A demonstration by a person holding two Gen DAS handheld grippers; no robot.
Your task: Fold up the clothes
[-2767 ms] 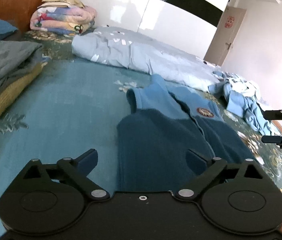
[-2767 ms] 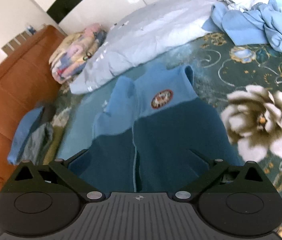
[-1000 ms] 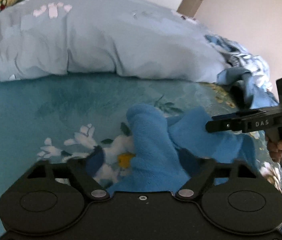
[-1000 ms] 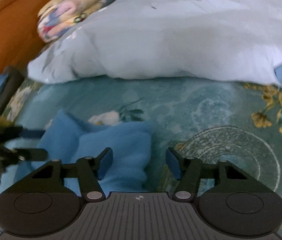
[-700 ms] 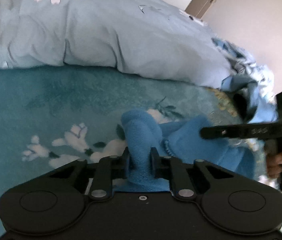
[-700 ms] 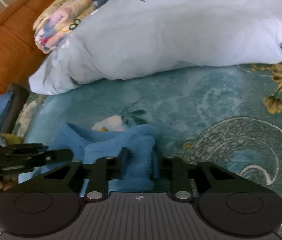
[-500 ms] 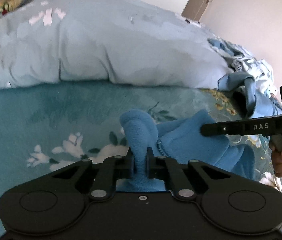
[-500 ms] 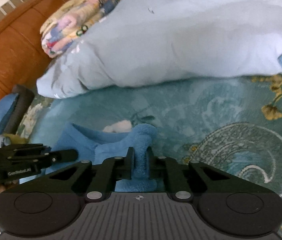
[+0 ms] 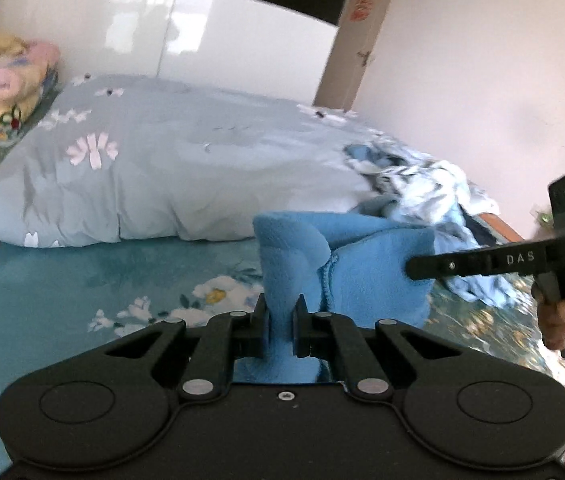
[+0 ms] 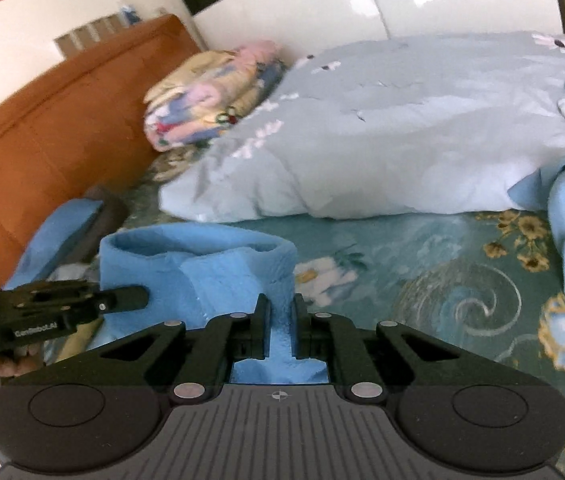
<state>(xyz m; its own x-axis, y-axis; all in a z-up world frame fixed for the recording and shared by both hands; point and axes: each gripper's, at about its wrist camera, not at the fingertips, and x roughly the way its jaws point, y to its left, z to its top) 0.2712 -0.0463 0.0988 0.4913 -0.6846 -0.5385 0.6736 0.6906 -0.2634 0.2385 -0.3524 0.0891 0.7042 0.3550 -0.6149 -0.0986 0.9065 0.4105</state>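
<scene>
Both grippers are clamped on the same garment. At the bottom centre of the left wrist view, the left gripper [image 9: 282, 326] has its jaws pinched together on a thick fold of a light blue fleece jacket [image 9: 366, 276]. The right gripper [image 10: 280, 326] pinches another fold of it at the bottom centre of its own view. Each tool also shows in the other's picture, the right one entering from the right edge with a hand [image 9: 560, 314] on its grip.

The jacket's top stands raised between the two tools in the lower middle of each frame, above the teal flowered bedspread [image 9: 62, 292]. Its lower part is hidden behind the gripper bodies. A grey-blue duvet [image 9: 170, 176] fills the middle of the frame behind, with a heap of pale blue clothes [image 9: 422, 184] at its right end and folded patterned blankets [image 10: 210, 92] toward the upper left.

Fleece like this looks soft, light and bulky. It should sag and drape rather than hold a crease, but it is not slippery, so a pinch holds well. The shoulders on either side of the collar seem the sensible holds, so the body hangs evenly for laying over.
</scene>
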